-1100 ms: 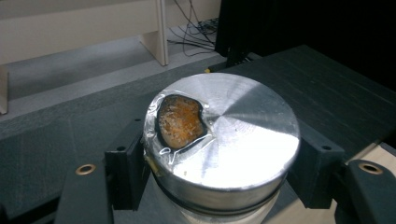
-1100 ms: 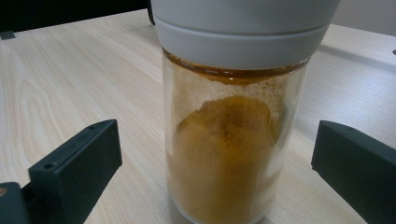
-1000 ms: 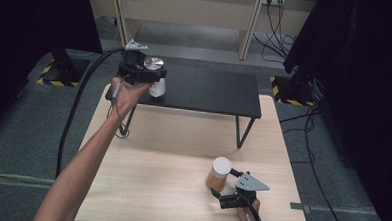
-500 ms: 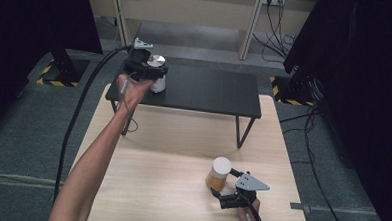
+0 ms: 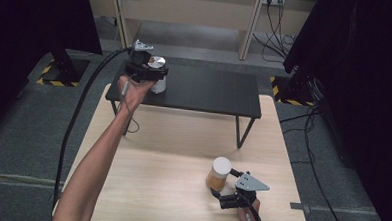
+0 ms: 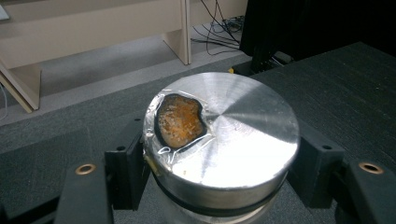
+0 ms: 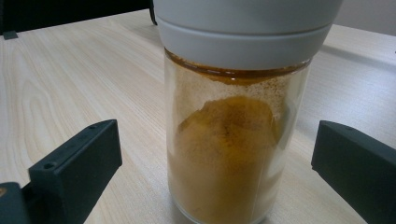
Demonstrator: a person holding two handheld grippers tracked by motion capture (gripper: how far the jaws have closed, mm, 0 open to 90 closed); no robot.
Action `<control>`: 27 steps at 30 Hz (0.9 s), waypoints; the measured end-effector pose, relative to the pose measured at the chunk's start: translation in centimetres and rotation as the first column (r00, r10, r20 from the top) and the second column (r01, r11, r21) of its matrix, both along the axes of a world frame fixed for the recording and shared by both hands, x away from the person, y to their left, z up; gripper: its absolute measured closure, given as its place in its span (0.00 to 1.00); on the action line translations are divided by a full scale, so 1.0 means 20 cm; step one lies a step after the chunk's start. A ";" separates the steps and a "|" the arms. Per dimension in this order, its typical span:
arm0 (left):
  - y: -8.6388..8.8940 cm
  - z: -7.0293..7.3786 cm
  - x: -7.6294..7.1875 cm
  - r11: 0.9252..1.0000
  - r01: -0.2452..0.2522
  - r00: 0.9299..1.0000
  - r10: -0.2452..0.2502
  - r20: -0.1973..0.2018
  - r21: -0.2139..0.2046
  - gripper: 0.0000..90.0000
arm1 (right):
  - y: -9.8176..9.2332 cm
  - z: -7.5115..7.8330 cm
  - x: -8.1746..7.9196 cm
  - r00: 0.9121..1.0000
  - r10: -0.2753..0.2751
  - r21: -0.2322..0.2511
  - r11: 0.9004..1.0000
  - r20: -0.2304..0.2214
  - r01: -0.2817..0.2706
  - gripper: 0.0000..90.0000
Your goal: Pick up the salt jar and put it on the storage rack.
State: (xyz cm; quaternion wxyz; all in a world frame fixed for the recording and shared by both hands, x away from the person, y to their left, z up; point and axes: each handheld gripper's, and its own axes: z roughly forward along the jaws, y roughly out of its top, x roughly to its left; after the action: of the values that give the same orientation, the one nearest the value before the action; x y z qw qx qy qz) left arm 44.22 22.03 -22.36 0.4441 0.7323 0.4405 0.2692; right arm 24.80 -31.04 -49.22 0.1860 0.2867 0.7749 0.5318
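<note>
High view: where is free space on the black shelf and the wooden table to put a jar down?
The black shelf is bare right of the silver-lidded jar held by the left gripper. The wooden table is bare left of the spice jar. Its front right corner is crowded by the right gripper.

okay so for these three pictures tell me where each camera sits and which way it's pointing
High view: above the person's side, looking forward and down on the wooden table and black shelf; both forearms enter from below, left gripper and right gripper.
Left gripper view: rides the left gripper, looking along its jaws shut on a metal-lidded jar.
Right gripper view: rides the right gripper, facing a white-lidded jar of orange powder between open jaws.
Shared: each jar also appears in the high view.
</note>
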 end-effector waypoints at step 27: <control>0.24 -0.05 -0.30 0.993 0.075 0.997 -0.074 0.021 -0.087 0.00 | 0.01 0.00 0.00 1.000 -0.001 -0.009 1.000 0.001 0.001 0.02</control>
State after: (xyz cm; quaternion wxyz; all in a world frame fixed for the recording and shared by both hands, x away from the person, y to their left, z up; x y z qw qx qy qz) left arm 38.24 26.86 -23.27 0.4895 0.7255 0.4204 0.2391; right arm 24.76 -30.90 -49.13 0.1879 0.2857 0.7770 0.5286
